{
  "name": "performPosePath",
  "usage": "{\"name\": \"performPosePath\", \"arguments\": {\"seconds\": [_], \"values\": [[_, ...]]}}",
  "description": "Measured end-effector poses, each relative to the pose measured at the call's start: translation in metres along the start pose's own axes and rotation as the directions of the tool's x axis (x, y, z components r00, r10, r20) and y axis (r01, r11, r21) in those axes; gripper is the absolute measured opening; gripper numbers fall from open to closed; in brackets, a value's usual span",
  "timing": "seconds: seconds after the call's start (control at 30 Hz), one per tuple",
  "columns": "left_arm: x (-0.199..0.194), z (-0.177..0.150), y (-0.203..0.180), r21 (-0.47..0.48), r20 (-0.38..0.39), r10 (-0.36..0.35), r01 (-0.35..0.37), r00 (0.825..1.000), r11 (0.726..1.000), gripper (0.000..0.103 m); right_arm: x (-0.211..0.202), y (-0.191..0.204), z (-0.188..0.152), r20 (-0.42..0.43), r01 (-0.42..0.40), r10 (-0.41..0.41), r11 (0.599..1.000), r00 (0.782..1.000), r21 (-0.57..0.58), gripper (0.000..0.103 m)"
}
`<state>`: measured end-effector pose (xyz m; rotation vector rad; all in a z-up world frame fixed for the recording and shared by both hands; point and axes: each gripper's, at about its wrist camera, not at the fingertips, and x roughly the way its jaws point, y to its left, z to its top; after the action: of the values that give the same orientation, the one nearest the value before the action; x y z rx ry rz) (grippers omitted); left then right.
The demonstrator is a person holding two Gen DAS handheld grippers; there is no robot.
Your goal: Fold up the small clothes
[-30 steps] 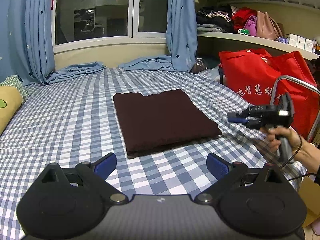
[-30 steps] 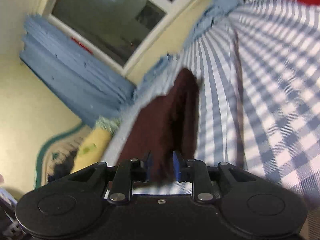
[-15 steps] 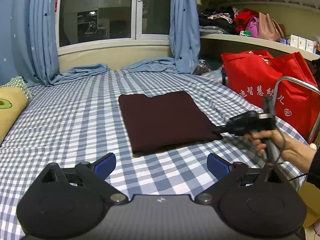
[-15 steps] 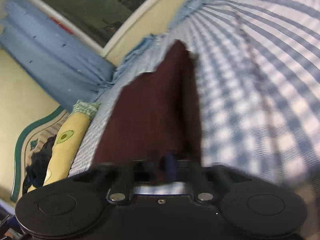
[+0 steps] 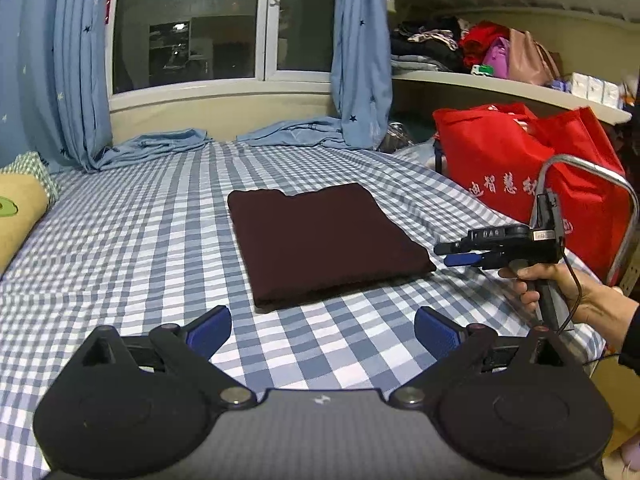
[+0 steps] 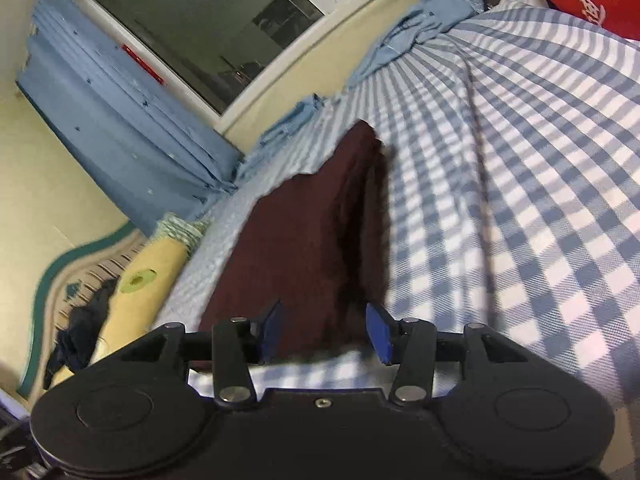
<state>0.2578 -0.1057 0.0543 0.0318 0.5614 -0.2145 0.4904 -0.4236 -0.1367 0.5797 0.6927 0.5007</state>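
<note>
A dark maroon garment [image 5: 324,240] lies folded into a flat rectangle on the blue-and-white checked bed sheet [image 5: 140,240]. My left gripper [image 5: 324,330] hovers open just in front of its near edge, with nothing between the blue pads. A hand holds my right gripper [image 5: 451,254] level beside the garment's near right corner, tips just off the cloth. In the right wrist view the garment [image 6: 304,248] stretches ahead of the right gripper [image 6: 325,332]. Its jaws are opening and the pads press on nothing.
Red shopping bags [image 5: 520,160] and a metal rail [image 5: 624,208] stand past the bed's right edge. A yellow pillow [image 5: 16,216] lies at the left. Blue curtains [image 5: 360,60] pool at the bed's far end under the window. Shelves [image 5: 500,80] hold clothes and bags.
The right gripper was shut at the garment's right edge half a second ago. Now its jaws have parted and it has drawn back slightly to the right. The left gripper has stayed put.
</note>
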Motion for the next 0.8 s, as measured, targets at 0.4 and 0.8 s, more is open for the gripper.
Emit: {"name": "performPosePath", "arguments": {"seconds": [0.4,0.8], "values": [[-0.003,-0.004,0.001,-0.021,-0.009,0.002,-0.002,1.0,1.0,0.1,0.017,0.019,-0.014,-0.044,0.063,-0.085,0.923,0.995,-0.379,0.04],[0.003,-0.005,0.008,-0.041,-0.02,0.012,-0.013,1.0,0.999,0.1,-0.009,-0.015,0.0,0.044,0.05,-0.042,0.975,0.998,-0.214,0.0]]}}
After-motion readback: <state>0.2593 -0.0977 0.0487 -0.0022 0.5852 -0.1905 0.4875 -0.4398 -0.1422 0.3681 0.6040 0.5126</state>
